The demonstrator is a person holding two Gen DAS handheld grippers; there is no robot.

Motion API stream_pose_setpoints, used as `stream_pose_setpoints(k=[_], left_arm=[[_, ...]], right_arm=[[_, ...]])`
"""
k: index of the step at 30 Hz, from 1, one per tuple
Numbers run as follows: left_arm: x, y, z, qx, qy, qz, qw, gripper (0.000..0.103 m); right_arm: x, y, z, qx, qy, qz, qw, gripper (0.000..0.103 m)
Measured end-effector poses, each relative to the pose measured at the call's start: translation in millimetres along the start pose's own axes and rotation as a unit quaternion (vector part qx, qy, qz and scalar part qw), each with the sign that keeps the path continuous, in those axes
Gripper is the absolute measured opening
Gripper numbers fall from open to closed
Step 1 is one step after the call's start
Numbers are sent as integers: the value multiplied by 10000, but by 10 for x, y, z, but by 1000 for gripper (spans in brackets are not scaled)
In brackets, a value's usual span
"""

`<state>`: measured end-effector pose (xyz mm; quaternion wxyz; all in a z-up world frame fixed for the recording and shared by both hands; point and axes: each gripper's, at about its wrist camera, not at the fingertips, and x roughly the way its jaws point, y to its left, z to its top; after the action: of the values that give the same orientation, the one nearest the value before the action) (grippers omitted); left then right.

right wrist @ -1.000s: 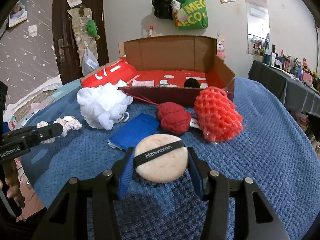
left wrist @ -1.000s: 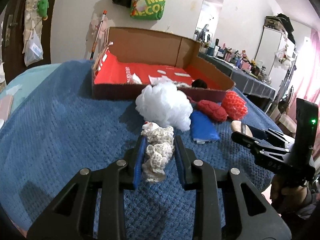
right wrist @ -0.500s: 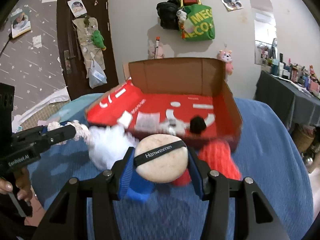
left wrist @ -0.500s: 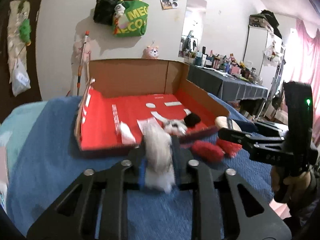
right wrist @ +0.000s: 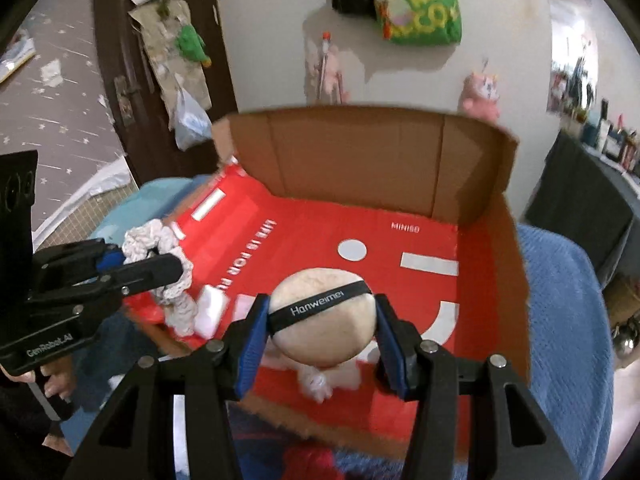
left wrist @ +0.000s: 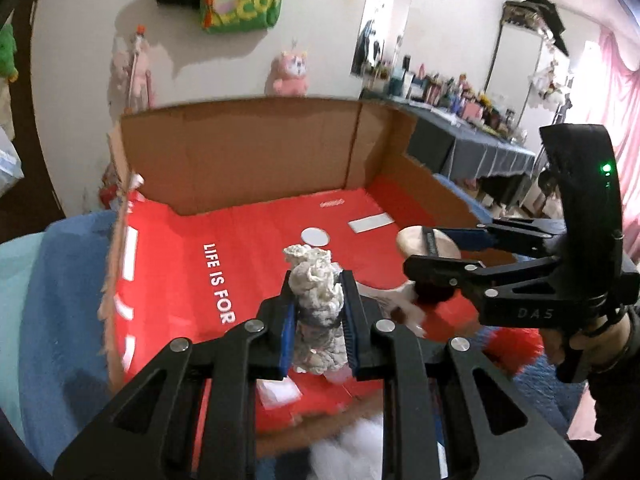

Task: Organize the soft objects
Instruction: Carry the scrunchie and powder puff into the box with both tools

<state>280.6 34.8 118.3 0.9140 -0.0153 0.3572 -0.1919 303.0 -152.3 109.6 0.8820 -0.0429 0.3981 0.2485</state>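
Over the red-lined box [left wrist: 248,168], the left gripper [left wrist: 316,320] pinches a white scrunchie [left wrist: 316,300] and the right gripper [right wrist: 322,328] clamps a powder puff [right wrist: 322,320]. Each should lower to bare floor, apart, before letting go.

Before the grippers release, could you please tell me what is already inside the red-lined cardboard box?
Inside the red-lined cardboard box, a small white fluffy item lies under the held round beige powder puff, largely covered by it. A black object is mostly hidden.
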Motion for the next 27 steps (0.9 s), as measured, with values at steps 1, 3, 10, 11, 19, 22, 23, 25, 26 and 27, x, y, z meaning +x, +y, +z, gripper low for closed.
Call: stream_pose_setpoints(k=[1,3,10,11,19,22,23,25,26,27], left_arm=[[100,37,38,-38,101,-10,9999,19],[241,116,65,-140,274,-98,9995,19],[631,279,164,-281,556,-208,9978,19],[671,301,183,-317,587,-215,9975,19],[896,475,255,-580,895,-177,9941,19],[994,520,237,-721,1128,-163,9909,19],[1017,527,231,-744,1180,-167,9901,19],[1054,549,222,-818,1257,-129,9886,19],[1060,553,224,-827,1259,-113,9885,19],[1064,550,224,-817,1254,-103,9887,19]], right_arm=[[86,-51,40,39,116,-34,9999,54],[223,-126,86,93,316,-75,9994,54],[576,-287,159,258,921,-180,9953,54],[606,-300,181,262,968,-174,9948,54],[773,-321,168,149,1297,-285,9910,54],[815,-297,131,83,1414,-313,9894,54],[832,-297,120,75,1456,-318,9888,54],[856,-297,107,48,1519,-340,9878,54],[863,-296,106,34,1544,-343,9874,54],[864,-297,103,30,1545,-351,9874,54]])
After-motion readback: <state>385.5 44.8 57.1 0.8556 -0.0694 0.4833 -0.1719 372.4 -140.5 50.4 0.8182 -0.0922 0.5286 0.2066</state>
